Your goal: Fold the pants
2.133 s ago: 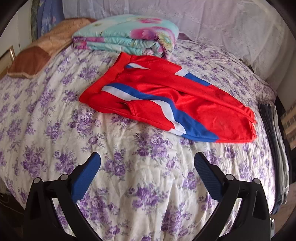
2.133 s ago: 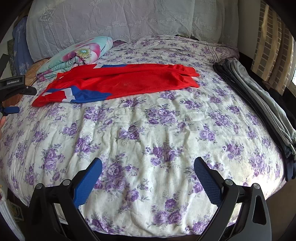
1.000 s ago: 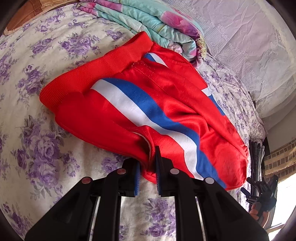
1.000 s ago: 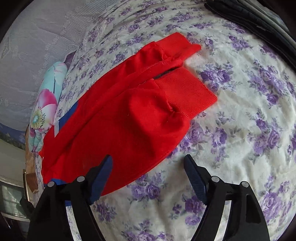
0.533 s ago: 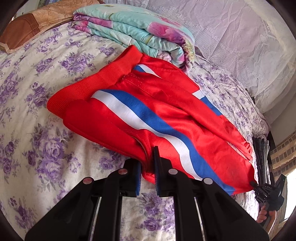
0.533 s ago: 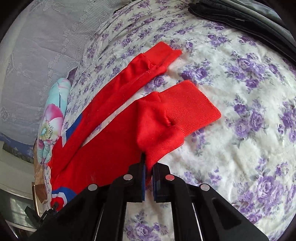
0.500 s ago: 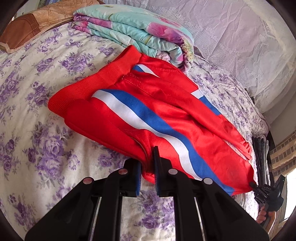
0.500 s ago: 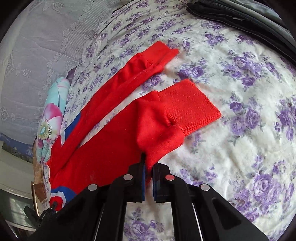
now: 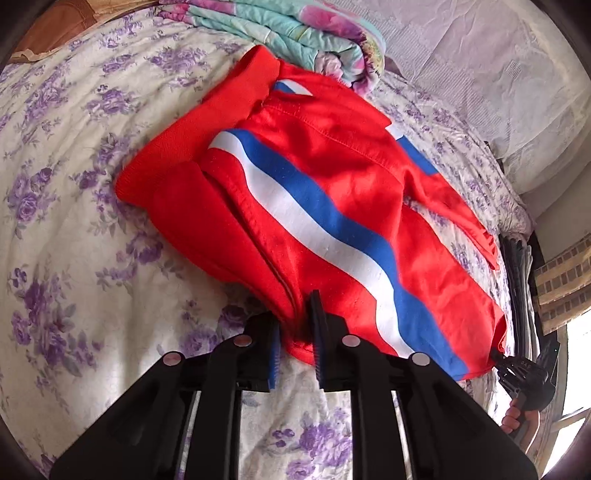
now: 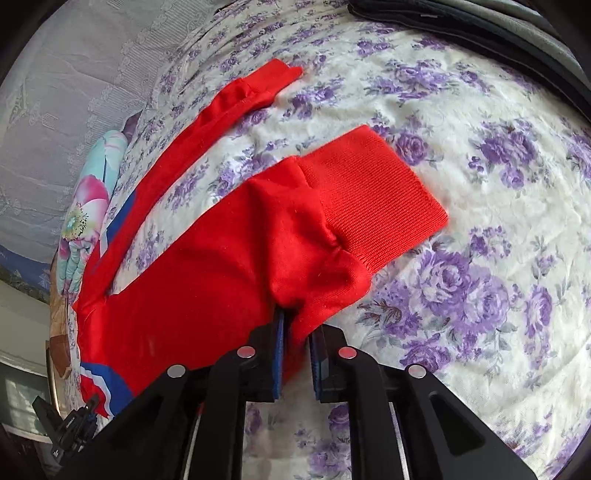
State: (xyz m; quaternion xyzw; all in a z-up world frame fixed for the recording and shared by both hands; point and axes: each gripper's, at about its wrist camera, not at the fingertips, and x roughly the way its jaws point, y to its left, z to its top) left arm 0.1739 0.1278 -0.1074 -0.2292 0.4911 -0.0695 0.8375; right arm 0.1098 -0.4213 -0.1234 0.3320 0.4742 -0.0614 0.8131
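Red pants (image 9: 332, 192) with a blue and white stripe lie spread on the flowered bedsheet (image 9: 55, 240). My left gripper (image 9: 295, 332) pinches the near edge of the hip part; its jaws are opening slightly, with red cloth still bunched between the pads. My right gripper (image 10: 295, 347) holds the near leg (image 10: 221, 277) just behind its ribbed cuff (image 10: 373, 206); its jaws are also opening a little, cloth still pressed between them. The far leg (image 10: 236, 103) lies apart, higher on the bed. Each gripper shows small in the other's view, the right gripper (image 9: 524, 373) held by a hand.
A folded flowered quilt (image 9: 295, 29) lies just behind the waistband. A lace-covered pillow (image 9: 480, 55) runs along the back. Dark folded clothes (image 10: 480, 22) lie along the bed's far side edge. A brown cushion (image 9: 74, 14) sits at the upper left.
The right gripper closed on the near leg, and both grippers dragged that side toward the cameras. The two legs have spread apart. Both gaps look slightly wider than half a second ago.
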